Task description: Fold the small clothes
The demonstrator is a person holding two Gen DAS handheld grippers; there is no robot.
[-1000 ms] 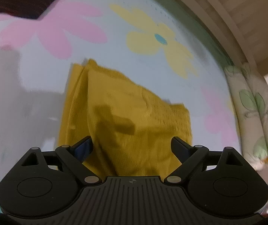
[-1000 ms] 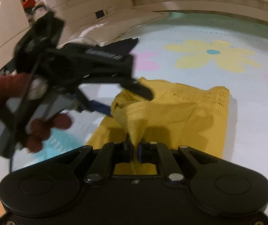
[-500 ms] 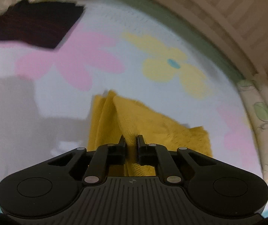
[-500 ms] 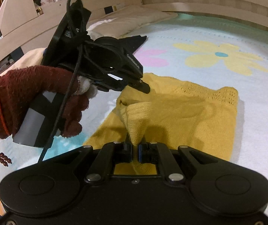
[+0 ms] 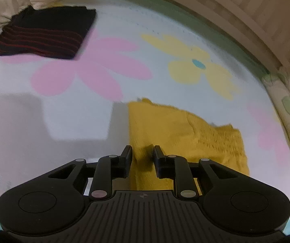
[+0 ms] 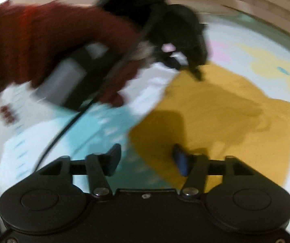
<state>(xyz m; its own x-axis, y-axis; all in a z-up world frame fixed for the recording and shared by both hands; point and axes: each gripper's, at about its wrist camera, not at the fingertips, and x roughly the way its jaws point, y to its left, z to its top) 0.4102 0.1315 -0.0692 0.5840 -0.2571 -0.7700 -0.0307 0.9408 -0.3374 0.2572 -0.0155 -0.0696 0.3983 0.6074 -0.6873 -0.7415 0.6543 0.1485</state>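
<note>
The yellow garment (image 6: 216,121), pinched up into a peak by both grippers a second ago, now lies flat on the flowered bedspread (image 5: 165,26), folded into a rough rectangle. The right gripper (image 6: 145,160) has just been opening; its jaws stand apart over the garment's near corner, nothing pinched. The left gripper (image 5: 142,158), at eleven o'clock in the right view, has also just eased apart, cloth between its pads but apparently released. A dark striped garment (image 5: 43,34) sits folded at ten o'clock. This fold looks finished; further halving may remain.
</note>
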